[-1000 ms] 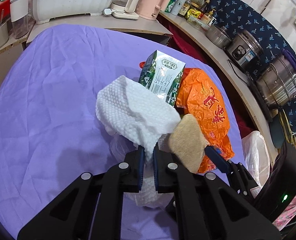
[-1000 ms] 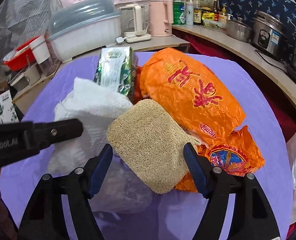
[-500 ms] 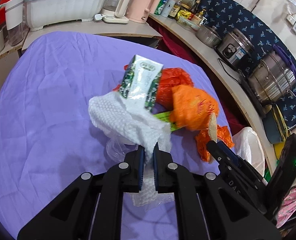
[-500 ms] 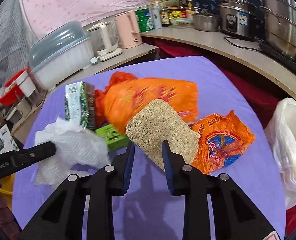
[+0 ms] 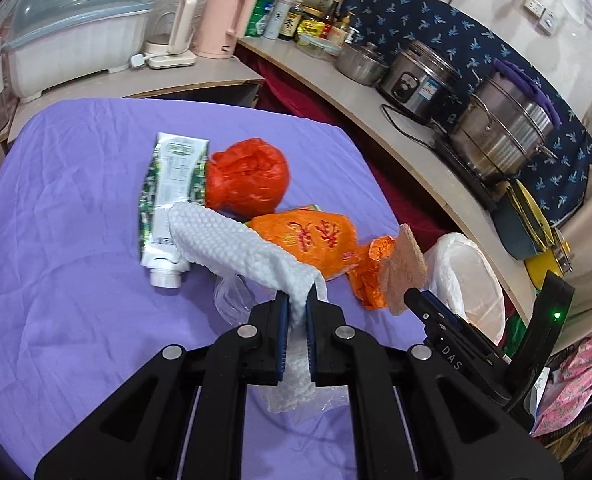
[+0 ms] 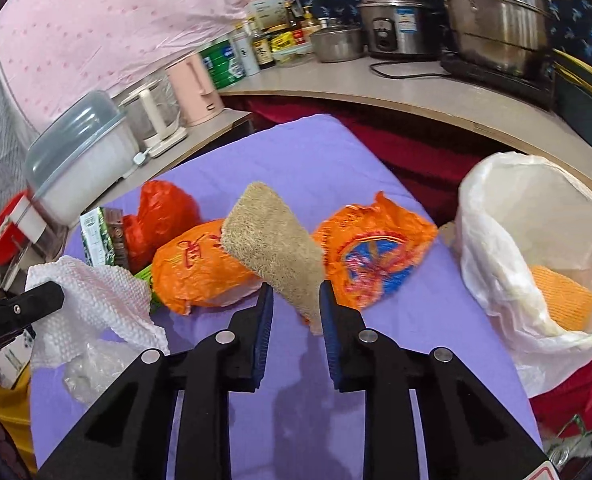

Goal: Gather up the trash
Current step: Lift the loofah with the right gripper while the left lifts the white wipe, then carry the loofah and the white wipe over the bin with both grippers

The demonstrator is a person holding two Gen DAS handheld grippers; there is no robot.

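The blue-padded fingers (image 5: 281, 334) of the left gripper (image 5: 296, 320) are pressed almost together on a white embossed paper towel (image 5: 239, 248), which is draped up over them and hangs below. The fingers (image 6: 264, 334) of the right gripper (image 6: 293, 304) are closing on a tan loofah sponge (image 6: 273, 242); its lower corner is pinched between the pads and it is held tilted above the table.

From left to right on the purple tablecloth (image 5: 63, 280), a green and white milk pouch (image 5: 171, 188) is seen lying flat with its cap toward the camera. A red plastic bag (image 5: 247, 176) is bunched against its right side. Next, an orange snack bag (image 5: 312, 238) with red characters is laid just beside the towel. A second orange wrapper (image 6: 372, 254), with a blue and red print, is found near the table's right edge. A crumpled clear plastic film (image 5: 231, 294) lies under the towel.

Past the right edge of the table, a white-lined trash bin (image 6: 536, 248) is seen, open, with something orange (image 6: 560, 296) already inside. In the right wrist view, the sponge is held well short of the bin.

Behind the table, a counter (image 5: 376, 96) is lined with a pink kettle (image 5: 225, 20), bottles and steel pots (image 5: 508, 128).
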